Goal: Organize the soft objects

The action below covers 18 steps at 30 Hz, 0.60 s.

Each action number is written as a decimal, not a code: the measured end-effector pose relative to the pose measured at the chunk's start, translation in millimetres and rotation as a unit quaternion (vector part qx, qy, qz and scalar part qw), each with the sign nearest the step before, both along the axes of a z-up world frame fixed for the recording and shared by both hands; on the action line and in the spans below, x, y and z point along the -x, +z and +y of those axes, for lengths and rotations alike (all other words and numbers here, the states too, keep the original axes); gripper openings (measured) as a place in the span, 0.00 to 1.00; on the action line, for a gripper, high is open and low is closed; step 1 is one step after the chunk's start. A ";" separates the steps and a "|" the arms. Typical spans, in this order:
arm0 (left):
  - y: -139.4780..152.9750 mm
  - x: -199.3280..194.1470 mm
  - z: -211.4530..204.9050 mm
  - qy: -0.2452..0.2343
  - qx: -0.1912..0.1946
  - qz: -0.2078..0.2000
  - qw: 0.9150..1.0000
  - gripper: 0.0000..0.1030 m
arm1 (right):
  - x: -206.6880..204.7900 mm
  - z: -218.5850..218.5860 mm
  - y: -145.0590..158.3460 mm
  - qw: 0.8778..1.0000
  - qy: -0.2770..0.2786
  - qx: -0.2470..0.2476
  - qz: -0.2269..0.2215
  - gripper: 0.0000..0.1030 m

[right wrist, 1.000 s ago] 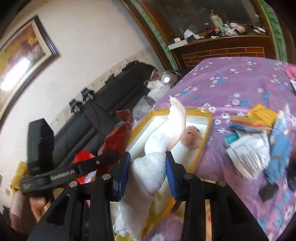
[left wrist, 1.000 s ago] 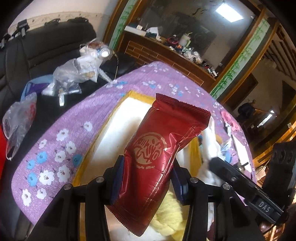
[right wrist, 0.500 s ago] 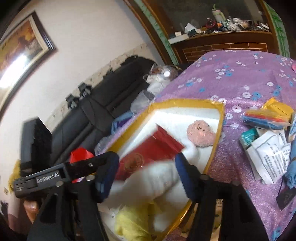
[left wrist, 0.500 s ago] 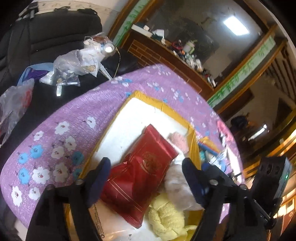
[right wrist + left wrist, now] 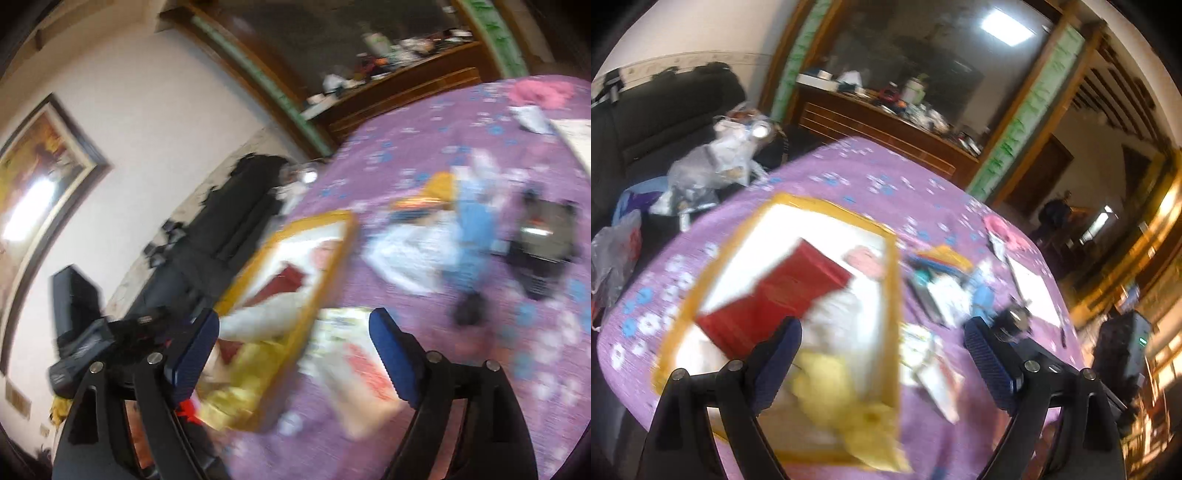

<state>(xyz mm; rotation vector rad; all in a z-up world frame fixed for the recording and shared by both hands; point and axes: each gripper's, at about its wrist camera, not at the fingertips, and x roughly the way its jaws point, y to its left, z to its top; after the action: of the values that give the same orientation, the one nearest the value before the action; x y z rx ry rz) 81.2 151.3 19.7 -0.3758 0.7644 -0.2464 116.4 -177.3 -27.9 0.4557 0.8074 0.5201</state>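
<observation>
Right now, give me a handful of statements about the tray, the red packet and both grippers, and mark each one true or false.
1. The red packet lies inside the yellow-rimmed tray. True.
2. The left gripper is clamped on the red packet. False: its jaws have just been opening and stand wide, nothing between them.
3. The right gripper is open and holds nothing. True; its jaws have just been opening.
4. The tablecloth is plain green. False: it is purple with small flowers.
5. The white cloth lies in the tray. True.
</observation>
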 end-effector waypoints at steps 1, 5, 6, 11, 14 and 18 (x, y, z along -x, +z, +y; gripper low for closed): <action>0.1 2.8 -9.5 -0.010 -0.002 0.002 1.000 0.90 | 0.6 -12.1 -3.9 1.000 -0.015 0.009 0.009 0.81; -0.3 7.9 -46.1 -0.037 -0.021 0.009 0.999 0.90 | -7.1 -44.3 -21.6 0.997 -0.047 0.034 0.041 0.81; -1.3 7.3 -54.0 -0.044 -0.023 0.014 0.999 0.90 | -10.0 -50.2 -28.6 0.998 -0.046 0.026 0.047 0.81; -9.5 1.4 -80.8 -0.059 -0.046 0.035 0.997 0.90 | -13.9 -68.9 -48.3 0.996 -0.057 -0.011 0.061 0.81; -14.6 -3.1 -87.6 -0.058 -0.062 0.041 0.996 0.90 | -9.6 -66.5 -42.5 0.997 -0.064 0.007 0.037 0.81; -23.1 -12.6 -94.0 -0.059 -0.060 0.055 0.995 0.90 | -6.8 -67.1 -43.3 0.995 -0.083 0.022 0.040 0.81</action>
<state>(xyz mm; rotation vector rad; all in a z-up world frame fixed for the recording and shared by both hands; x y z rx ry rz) 93.9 57.2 -3.4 -0.2321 0.9067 -0.2920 123.2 -244.4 -71.2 0.5009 0.8487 0.3306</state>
